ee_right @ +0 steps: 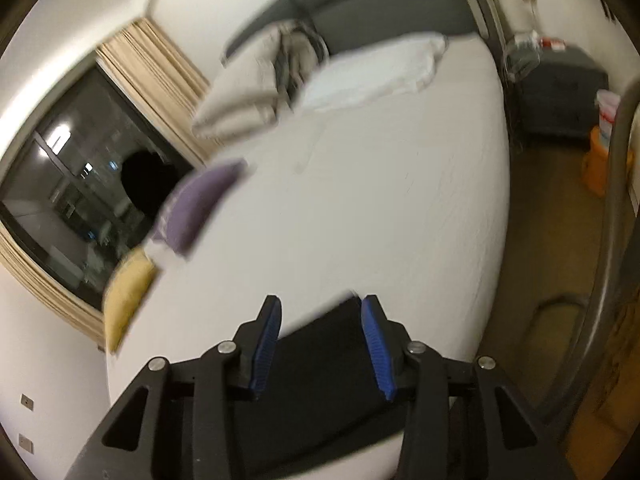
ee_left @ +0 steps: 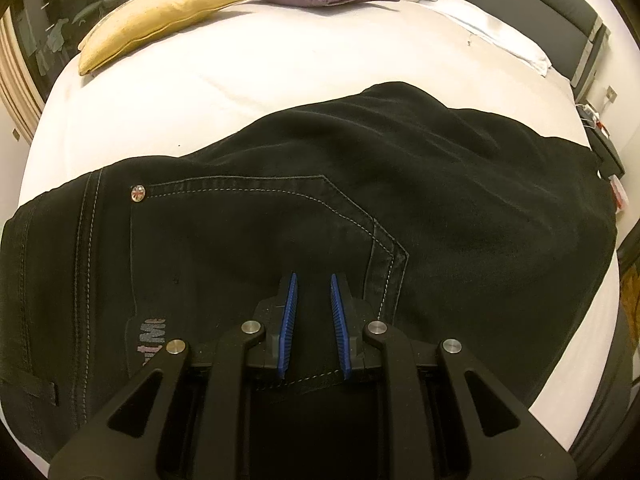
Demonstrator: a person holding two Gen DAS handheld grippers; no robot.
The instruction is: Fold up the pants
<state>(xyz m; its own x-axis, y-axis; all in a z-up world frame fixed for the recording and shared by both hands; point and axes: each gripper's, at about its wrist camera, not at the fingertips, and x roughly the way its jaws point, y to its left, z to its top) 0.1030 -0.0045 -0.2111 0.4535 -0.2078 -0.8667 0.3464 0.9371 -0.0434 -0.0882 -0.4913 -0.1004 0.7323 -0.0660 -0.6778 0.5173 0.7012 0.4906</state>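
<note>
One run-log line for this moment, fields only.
task: fold pants | black pants spread on bed | left gripper over pants, jaws open | right gripper jaws open, empty, view blurred

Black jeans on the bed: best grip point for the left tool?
On the black jeans, grip the near hem edge under the open left tool, coming in low from the near side; that stitched edge lies flat and free, while the middle bunches.

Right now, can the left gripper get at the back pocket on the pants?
Probably yes. The left gripper sits with jaws parted directly over the black pants, and the back pocket lies flat just ahead with nothing covering it.
</note>
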